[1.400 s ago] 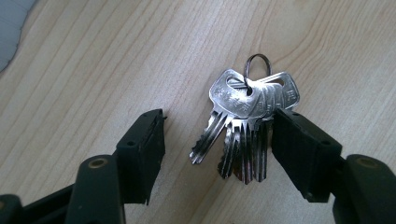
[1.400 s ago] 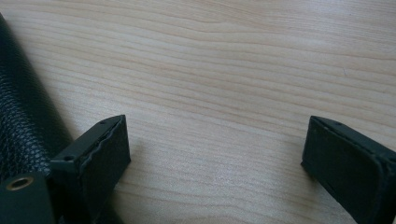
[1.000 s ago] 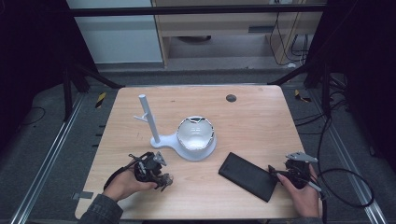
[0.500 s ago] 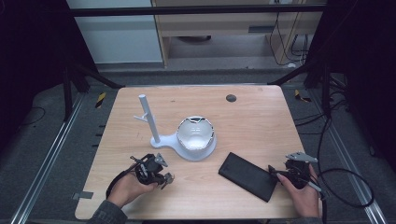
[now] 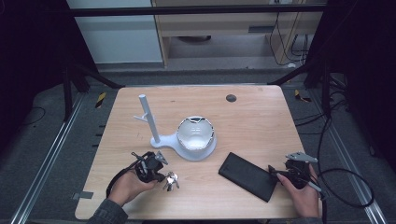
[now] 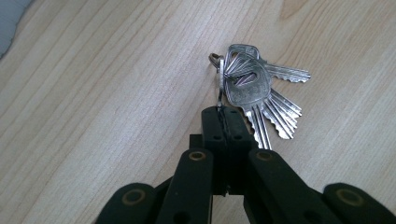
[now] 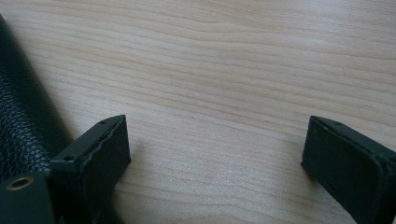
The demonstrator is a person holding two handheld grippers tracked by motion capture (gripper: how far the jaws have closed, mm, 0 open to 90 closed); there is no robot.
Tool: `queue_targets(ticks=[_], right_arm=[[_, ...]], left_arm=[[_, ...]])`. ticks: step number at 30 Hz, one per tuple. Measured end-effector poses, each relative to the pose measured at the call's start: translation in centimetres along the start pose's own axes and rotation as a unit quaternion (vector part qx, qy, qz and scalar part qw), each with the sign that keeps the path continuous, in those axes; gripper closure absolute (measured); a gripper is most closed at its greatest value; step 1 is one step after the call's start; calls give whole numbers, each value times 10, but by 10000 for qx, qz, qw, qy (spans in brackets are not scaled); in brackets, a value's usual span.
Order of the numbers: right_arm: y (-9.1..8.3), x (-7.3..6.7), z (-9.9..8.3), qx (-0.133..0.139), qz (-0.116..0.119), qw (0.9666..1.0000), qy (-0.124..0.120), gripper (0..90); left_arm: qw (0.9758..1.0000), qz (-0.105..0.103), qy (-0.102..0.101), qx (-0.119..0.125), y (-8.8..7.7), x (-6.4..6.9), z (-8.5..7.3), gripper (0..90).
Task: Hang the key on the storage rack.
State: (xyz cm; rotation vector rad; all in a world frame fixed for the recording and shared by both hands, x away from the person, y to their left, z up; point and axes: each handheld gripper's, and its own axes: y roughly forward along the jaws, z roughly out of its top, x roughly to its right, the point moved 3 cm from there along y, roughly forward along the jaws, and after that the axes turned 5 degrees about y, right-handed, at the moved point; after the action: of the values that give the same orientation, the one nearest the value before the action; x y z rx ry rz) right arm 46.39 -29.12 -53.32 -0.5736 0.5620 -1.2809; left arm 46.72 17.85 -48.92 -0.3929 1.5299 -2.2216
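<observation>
low over the table, left hand-held gripper [image 6: 225,116] clamps the key ring [image 6: 220,81] — right hand-held gripper [image 7: 212,154] agape

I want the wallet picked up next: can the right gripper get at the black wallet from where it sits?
Probably yes. The right gripper stands open beside the black wallet, whose edge lies right by one jaw, with bare table between the jaws and nothing blocking.

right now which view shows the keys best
The left gripper view: the keys lie close up, their ring pinched in the shut left tool. The high view shows them as a small glint.
</observation>
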Motion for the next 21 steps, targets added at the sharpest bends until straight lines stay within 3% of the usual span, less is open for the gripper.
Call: queue_targets(ticks=[16, 21], right_arm=[[0, 0, 0, 1, 2, 10000, 6, 77], [0, 0, 0, -1, 4, 10000, 2, 77]], left_arm=[[9998, -141, -4, -149, -10, 0, 5, 900], [9996, -130, 49, -229, -27, 1, 10, 900]])
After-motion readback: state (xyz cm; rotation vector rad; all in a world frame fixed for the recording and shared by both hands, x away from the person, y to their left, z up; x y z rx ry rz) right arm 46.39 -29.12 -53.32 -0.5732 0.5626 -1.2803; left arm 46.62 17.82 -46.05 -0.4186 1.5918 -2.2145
